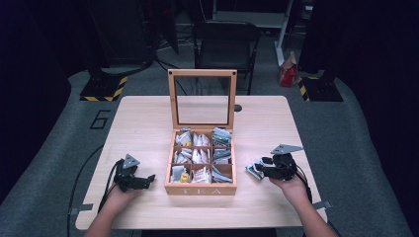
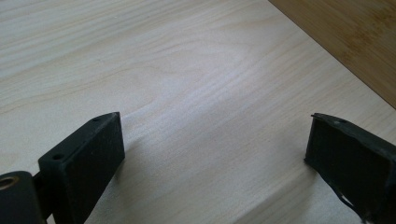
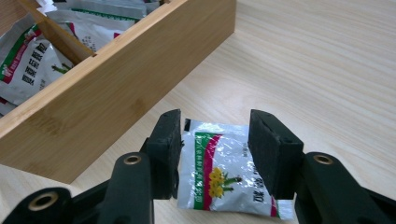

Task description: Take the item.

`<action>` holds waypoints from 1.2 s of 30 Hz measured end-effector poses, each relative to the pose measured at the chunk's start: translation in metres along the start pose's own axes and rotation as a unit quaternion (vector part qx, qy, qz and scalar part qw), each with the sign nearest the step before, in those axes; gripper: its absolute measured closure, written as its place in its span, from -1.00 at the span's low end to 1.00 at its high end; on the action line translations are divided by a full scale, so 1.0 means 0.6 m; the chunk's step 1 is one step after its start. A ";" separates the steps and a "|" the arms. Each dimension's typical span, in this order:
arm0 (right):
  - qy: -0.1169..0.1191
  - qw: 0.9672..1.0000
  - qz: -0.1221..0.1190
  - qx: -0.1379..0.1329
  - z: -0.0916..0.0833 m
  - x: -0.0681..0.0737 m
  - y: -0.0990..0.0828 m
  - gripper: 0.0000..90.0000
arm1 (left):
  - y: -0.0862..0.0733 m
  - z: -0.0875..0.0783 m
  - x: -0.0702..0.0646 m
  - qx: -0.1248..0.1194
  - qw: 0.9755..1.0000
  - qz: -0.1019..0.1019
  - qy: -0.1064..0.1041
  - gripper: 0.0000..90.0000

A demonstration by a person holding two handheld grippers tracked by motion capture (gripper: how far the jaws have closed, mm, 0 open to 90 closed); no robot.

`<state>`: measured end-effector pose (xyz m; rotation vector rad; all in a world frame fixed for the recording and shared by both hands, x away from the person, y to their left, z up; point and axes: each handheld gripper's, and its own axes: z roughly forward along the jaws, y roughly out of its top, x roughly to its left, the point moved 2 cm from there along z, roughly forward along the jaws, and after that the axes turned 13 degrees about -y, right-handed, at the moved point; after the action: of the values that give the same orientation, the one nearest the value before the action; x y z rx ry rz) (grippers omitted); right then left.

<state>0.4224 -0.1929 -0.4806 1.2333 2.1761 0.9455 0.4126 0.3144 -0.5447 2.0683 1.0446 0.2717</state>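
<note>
A silver foil tea sachet with a green-and-red band and a yellow flower print lies flat on the pale wooden table, directly between the jaws of the right gripper. The jaws stand apart on either side of it and neither visibly presses it, so whether it is about to be picked up or has just been let go is unclear. The open bamboo tea box with nine compartments and a glass-paned lid stands just beyond that gripper's left jaw, its cells full of similar sachets. The right hand holds its gripper low, pointing toward the box. The left gripper rests idle on the box's other side, jaws wide apart over bare table, probably waiting.
</note>
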 end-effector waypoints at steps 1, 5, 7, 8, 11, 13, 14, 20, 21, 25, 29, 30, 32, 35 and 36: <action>0.001 1.000 -0.004 0.001 -0.002 -0.004 -0.001 0.20 | 0.000 0.000 0.000 0.001 1.000 0.000 0.000 -0.91; -0.009 1.000 0.005 -0.002 -0.008 -0.013 -0.004 0.20 | 0.000 0.000 0.000 0.001 1.000 0.000 0.000 -0.91; -0.015 1.000 0.010 -0.006 -0.011 -0.019 -0.007 0.19 | 0.000 0.000 0.000 0.000 1.000 0.001 0.000 -0.91; -0.017 1.000 0.014 -0.005 -0.012 -0.022 -0.008 0.19 | 0.000 0.000 0.000 0.001 1.000 0.000 0.000 -0.91; -0.027 0.999 0.021 -0.005 -0.013 -0.029 -0.012 0.19 | 0.000 0.000 0.000 0.001 1.000 0.000 0.000 -0.91; -0.030 0.999 0.025 -0.006 -0.011 -0.033 -0.015 0.18 | 0.000 0.000 0.000 0.000 1.000 0.000 -0.001 -0.91; -0.030 0.999 0.027 -0.005 -0.011 -0.035 -0.018 0.18 | 0.000 0.000 0.000 0.000 1.000 0.000 0.000 -0.91; -0.037 0.999 0.026 0.000 -0.004 -0.040 -0.032 0.17 | 0.000 0.000 0.000 0.000 1.000 0.000 0.000 -0.91; -0.038 0.999 0.024 0.004 -0.004 -0.040 -0.034 0.17 | 0.000 0.000 0.000 0.001 1.000 0.000 0.000 -0.91; -0.047 0.999 0.021 0.008 0.002 -0.038 -0.041 0.17 | 0.000 0.000 0.000 0.000 1.000 0.000 -0.001 -0.91; -0.050 0.998 0.020 0.011 0.004 -0.038 -0.046 0.18 | 0.000 0.000 0.000 0.000 1.000 0.000 -0.001 -0.91; -0.049 0.999 0.019 0.012 0.004 -0.039 -0.047 0.18 | 0.000 0.000 0.000 0.000 1.000 0.000 0.000 -0.91; -0.051 0.998 0.023 0.015 0.005 -0.040 -0.049 0.18 | 0.000 0.000 0.000 0.000 1.000 0.000 0.000 -0.91; -0.054 0.998 0.024 0.017 0.006 -0.042 -0.052 0.18 | 0.000 0.000 0.000 0.000 1.000 0.001 0.000 -0.91; -0.055 0.998 0.026 0.018 0.005 -0.042 -0.053 0.18 | 0.000 0.000 0.000 0.000 1.000 0.000 0.000 -0.91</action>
<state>0.4192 -0.2252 -0.5052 1.3321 2.0938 0.8406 0.4126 0.3144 -0.5447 2.0690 1.0443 0.2714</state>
